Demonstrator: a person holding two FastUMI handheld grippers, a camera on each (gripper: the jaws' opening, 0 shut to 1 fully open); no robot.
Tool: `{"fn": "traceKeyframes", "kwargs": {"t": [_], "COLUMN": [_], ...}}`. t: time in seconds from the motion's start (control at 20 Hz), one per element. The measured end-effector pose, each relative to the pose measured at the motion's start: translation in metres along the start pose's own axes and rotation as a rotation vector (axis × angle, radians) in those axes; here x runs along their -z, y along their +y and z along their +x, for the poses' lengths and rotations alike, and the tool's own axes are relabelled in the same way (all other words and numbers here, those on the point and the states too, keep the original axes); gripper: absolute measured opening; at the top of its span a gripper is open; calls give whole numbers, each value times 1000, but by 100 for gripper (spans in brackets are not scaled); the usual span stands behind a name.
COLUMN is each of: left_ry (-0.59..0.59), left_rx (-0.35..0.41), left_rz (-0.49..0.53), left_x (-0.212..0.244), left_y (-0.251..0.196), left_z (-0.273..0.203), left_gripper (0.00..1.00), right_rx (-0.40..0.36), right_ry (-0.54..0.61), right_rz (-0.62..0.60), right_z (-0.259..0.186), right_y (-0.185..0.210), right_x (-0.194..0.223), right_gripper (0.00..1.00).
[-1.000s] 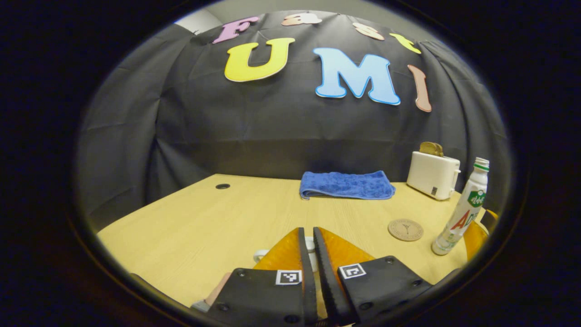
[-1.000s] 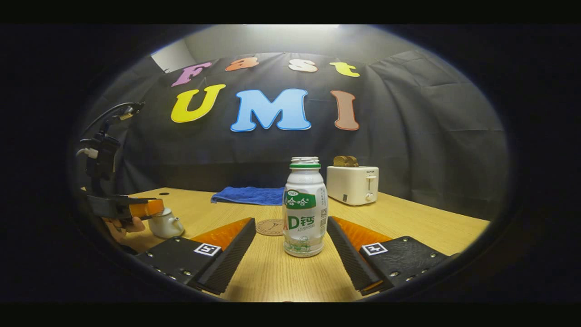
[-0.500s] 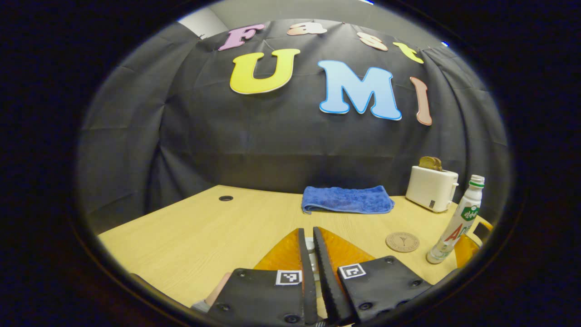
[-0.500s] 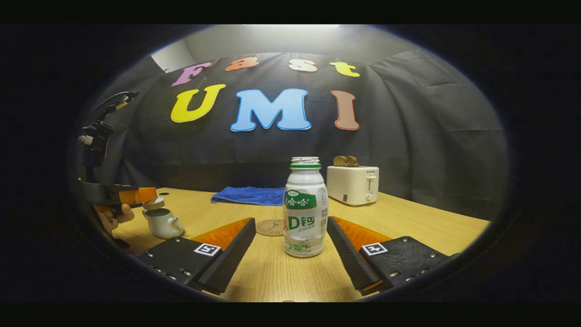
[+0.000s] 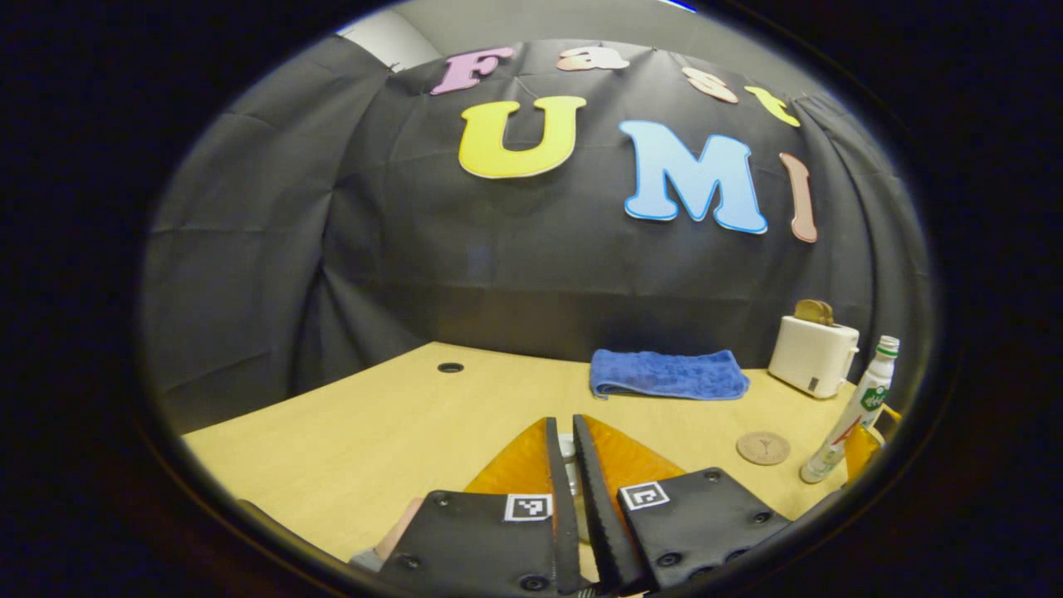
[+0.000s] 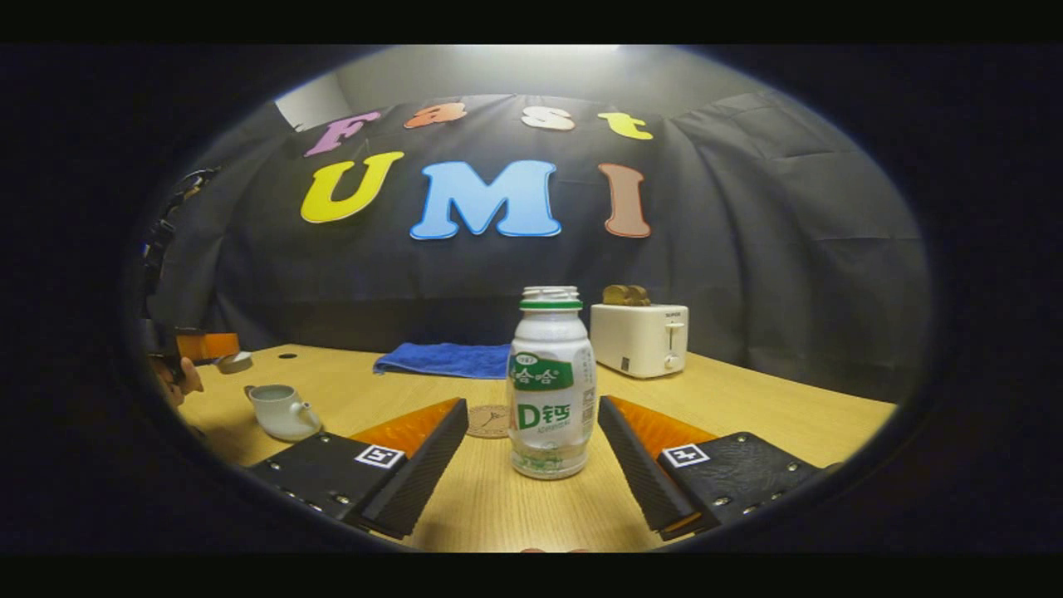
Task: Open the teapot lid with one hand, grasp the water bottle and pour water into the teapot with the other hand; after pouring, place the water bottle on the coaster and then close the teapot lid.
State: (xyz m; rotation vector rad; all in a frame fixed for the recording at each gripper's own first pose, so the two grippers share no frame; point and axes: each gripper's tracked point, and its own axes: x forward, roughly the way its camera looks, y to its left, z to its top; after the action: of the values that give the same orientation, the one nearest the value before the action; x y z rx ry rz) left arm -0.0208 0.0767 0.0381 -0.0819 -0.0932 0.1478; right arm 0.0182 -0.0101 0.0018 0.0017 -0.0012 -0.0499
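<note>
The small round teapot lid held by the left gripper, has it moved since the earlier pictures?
Yes. In the right gripper view the small round teapot lid has gone up and leftward, away from the white ceramic teapot, which now stands open on the wooden table.

Left claw around teapot lid

Both views face the booth wall low over the table, sharing the toaster.

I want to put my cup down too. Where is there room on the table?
The widest bare patch of table runs from the small round hole toward the near edge, left of the blue towel. It is more crowded by the coaster, bottle, toaster and teapot.
</note>
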Motion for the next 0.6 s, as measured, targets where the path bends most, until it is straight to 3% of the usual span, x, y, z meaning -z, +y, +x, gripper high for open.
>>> {"fn": "traceKeyframes", "kwargs": {"t": [0.2, 0.3, 0.6], "left_ry": [8, 12, 22], "left_rx": [-29, -38, -73], "left_rz": [-17, -18, -21], "left_x": [3, 4, 9], "left_y": [26, 34, 56], "left_z": [1, 0, -2], "left_gripper": [0, 17, 17], "right_rx": [-9, -12, 7], "right_ry": [4, 7, 46], "right_rz": [-1, 0, 4], "right_z": [13, 20, 38], "right_y": [-1, -1, -5], "right_x": [1, 1, 6], "right_gripper": [97, 97, 94]}}
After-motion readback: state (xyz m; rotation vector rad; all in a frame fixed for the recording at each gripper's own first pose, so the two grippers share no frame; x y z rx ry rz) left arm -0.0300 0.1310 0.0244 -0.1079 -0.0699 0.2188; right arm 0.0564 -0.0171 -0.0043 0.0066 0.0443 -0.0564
